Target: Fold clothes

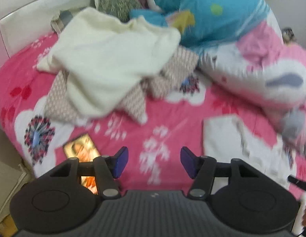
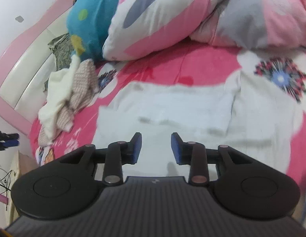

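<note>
A pink flowered bedsheet (image 1: 172, 118) covers the bed. On it, at 12 o'clock from the right gripper (image 2: 156, 148), a white garment (image 2: 172, 106) lies flat, partly folded. At 11 o'clock from the left gripper (image 1: 154, 162), a cream top (image 1: 105, 59) lies heaped over a patterned garment (image 1: 133, 102). Both grippers hover with fingers apart, holding nothing

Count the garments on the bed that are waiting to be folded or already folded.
3. A cream top lies crumpled over a patterned garment near the headboard; a white garment lies flat under the right tool. The pile may hide more.
</note>
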`<state>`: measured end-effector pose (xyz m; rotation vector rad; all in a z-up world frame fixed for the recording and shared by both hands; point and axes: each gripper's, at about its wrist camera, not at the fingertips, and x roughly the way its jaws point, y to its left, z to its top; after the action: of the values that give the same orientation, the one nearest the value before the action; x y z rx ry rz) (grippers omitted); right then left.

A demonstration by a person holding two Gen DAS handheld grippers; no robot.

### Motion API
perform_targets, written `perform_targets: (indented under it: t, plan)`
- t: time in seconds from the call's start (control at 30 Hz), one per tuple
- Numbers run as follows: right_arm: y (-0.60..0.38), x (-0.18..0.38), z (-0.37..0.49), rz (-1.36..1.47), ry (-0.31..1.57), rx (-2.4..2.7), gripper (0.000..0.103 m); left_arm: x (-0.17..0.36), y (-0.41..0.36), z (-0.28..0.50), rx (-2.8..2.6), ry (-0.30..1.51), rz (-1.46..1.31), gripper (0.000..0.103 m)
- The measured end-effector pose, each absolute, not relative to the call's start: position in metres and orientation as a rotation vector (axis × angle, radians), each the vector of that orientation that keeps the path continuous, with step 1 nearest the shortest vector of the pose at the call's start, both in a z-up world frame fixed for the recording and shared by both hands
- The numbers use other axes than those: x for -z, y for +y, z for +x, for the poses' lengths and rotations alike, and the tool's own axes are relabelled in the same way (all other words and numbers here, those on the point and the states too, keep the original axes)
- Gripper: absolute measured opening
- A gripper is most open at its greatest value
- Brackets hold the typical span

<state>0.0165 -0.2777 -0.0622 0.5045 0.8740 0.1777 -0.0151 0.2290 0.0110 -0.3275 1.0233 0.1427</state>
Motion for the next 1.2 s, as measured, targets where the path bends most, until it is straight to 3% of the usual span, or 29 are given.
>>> perform_targets:
  t: [0.13, 0.4, 0.53, 0.67, 0.8, 0.93, 1.0, 1.07, 1.2]
  plan:
    - [-0.253, 0.050, -0.033, 0.544, 0.934, -0.146, 0.040, 0.023, 0.222, -0.047, -0.072, 1.138, -0.355, 0.062]
    - [-0.209, 0.051, -0.139, 0.635, 1.111, 0.002, 0.042, 0.092, 0.199, -0.103, 0.089, 1.338, -0.391, 0.061]
    - [-0.193, 0.054, -0.189, 0.602, 1.197, 0.090, 0.050, 0.114, 0.179, -0.121, 0.155, 1.372, -0.301, 0.061]
    - [-0.182, 0.060, -0.223, 0.560, 1.256, 0.157, 0.052, 0.119, 0.169, -0.129, 0.201, 1.387, -0.258, 0.061]
    - [-0.173, 0.054, -0.238, 0.553, 1.227, 0.218, 0.057, 0.118, 0.159, -0.129, 0.240, 1.389, -0.196, 0.061]
    - [-0.166, 0.044, -0.245, 0.508, 1.174, 0.304, 0.072, 0.116, 0.151, -0.126, 0.277, 1.394, -0.162, 0.062]
    - [-0.167, 0.041, -0.248, 0.506, 1.151, 0.335, 0.077, 0.117, 0.147, -0.125, 0.280, 1.406, -0.149, 0.064]
    - [-0.169, 0.039, -0.252, 0.515, 1.125, 0.362, 0.081, 0.120, 0.145, -0.125, 0.271, 1.420, -0.130, 0.072]
    - [-0.173, 0.037, -0.261, 0.534, 1.078, 0.401, 0.089, 0.126, 0.139, -0.125, 0.252, 1.448, -0.092, 0.073]
